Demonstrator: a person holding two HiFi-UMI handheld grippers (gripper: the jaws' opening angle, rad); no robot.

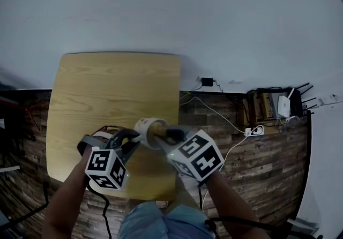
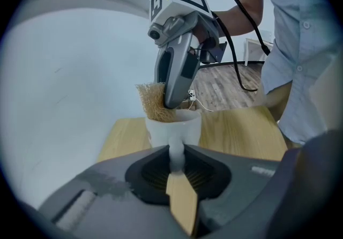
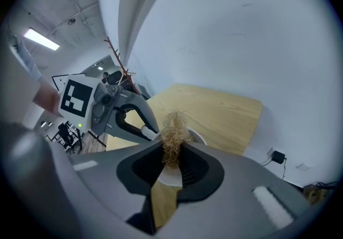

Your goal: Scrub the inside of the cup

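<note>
A white cup [image 1: 149,127] is held above the front part of the wooden table [image 1: 115,85]. My left gripper [image 1: 134,139] is shut on the cup's handle [image 2: 176,153], and the cup body [image 2: 172,128] stands just beyond its jaws. My right gripper [image 1: 162,135] is shut on a tan fibrous scrubber [image 3: 172,137]. In the left gripper view, the scrubber [image 2: 152,102] and the right gripper's tip [image 2: 175,80] reach down into the cup's mouth. The cup's rim [image 3: 197,137] shows behind the scrubber, with the left gripper [image 3: 140,128] at its left. The cup's inside is hidden.
Right of the table, on the wood-plank floor, lie a black adapter [image 1: 207,81], white cables [image 1: 214,114], a power strip [image 1: 253,131] and a white router [image 1: 283,106]. A pale wall [image 1: 171,7] runs behind the table. The person's torso [image 2: 300,45] is close at the front.
</note>
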